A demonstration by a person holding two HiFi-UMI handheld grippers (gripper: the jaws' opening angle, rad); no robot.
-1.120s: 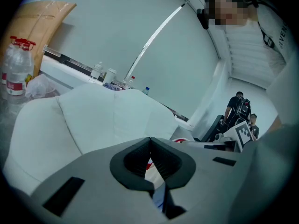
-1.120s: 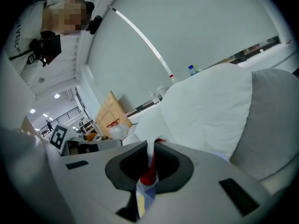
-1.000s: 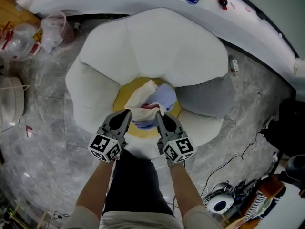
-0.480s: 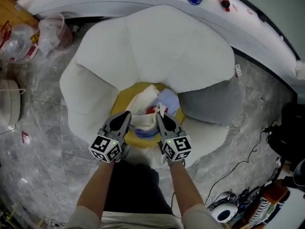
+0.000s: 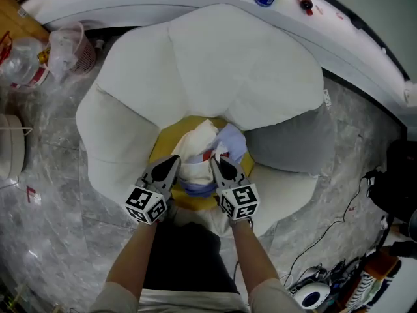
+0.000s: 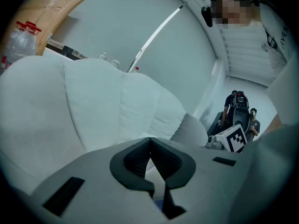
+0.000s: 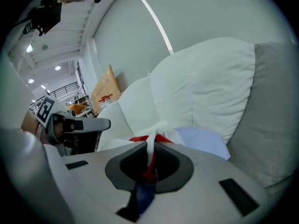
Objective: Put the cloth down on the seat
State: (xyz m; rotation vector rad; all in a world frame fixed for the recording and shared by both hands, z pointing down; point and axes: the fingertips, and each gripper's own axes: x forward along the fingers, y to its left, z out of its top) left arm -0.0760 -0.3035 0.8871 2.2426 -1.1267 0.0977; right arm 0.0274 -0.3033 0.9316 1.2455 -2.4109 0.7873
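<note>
"Below the head camera, what is seen, largest thing first?"

"A marble floor (image 5: 58, 194) is seen, and on it a white, petal-backed armchair (image 5: 228, 64) is stood. A grey cushion (image 5: 287, 142) is tucked in at its right side, and a round yellow seat (image 5: 161, 150) is framed by the white padding."

"Where is the cloth found?"

"The cloth (image 5: 199, 152), white with pale blue and a red patch, is bunched over the yellow seat, between the two tools. Whether its underside is laid on the seat cannot be told from above. Its folds are seen gathered up towards the tool tips."

"How are the tools set?"

"The left tool (image 5: 172, 163) is pressed together on a pale edge of the cloth, which is seen in the slit between its pads. The right tool (image 5: 215, 162) is likewise pinched on the cloth, and a white and red fold is gripped between its pads."

"How much of the task is judged done?"

"The carrying is judged all but finished, since the cloth is held low, right over the seat. The last of the lowering, the letting go at both tools and the drawing back are judged left to do. Nothing is released yet."
</note>
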